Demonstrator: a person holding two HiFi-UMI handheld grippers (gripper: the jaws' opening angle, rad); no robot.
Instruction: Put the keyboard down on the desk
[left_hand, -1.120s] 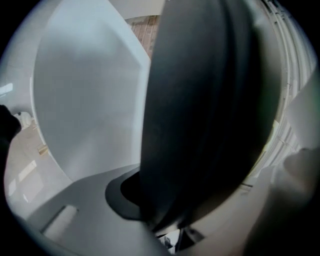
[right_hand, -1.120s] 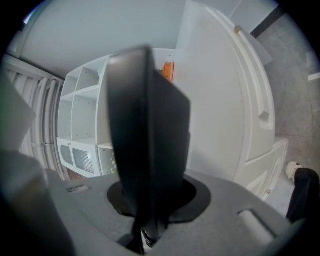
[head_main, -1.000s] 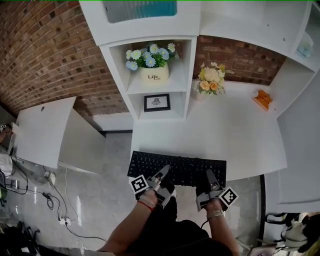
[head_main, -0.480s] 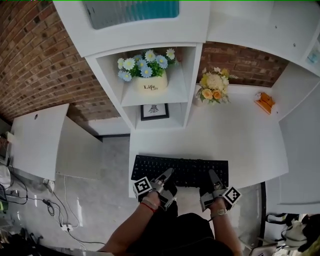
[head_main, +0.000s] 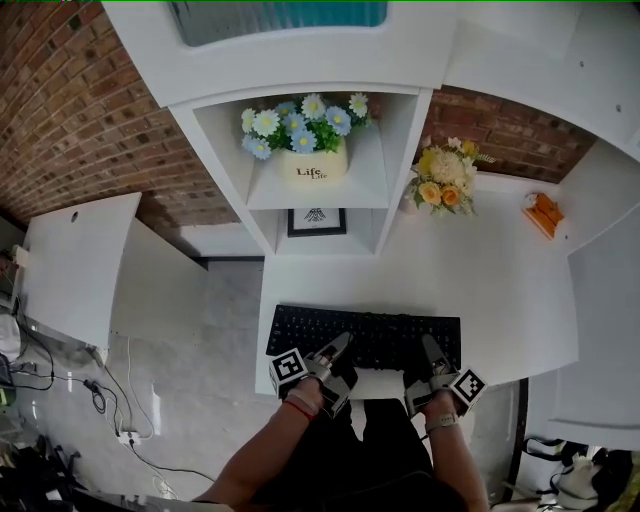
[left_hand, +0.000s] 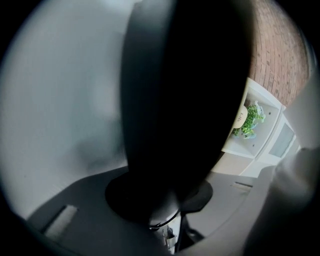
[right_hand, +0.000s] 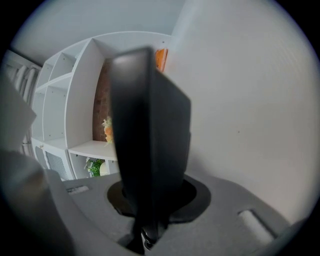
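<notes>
A black keyboard lies lengthwise over the near part of the white desk. My left gripper is shut on its near edge left of the middle. My right gripper is shut on the near edge close to the right end. In the left gripper view the keyboard is a dark slab between the jaws that fills the middle. The right gripper view shows the keyboard edge-on between the jaws, with the desk top beside it. Whether the keyboard rests on the desk I cannot tell.
A white shelf unit stands at the desk's back left with a pot of blue flowers and a small framed picture. Yellow flowers and an orange object sit further back. A side panel and floor cables are on the left.
The keyboard and both grippers have shifted slightly right and inward over the desk. Both grips look the same, and the head view has tilted a little.
</notes>
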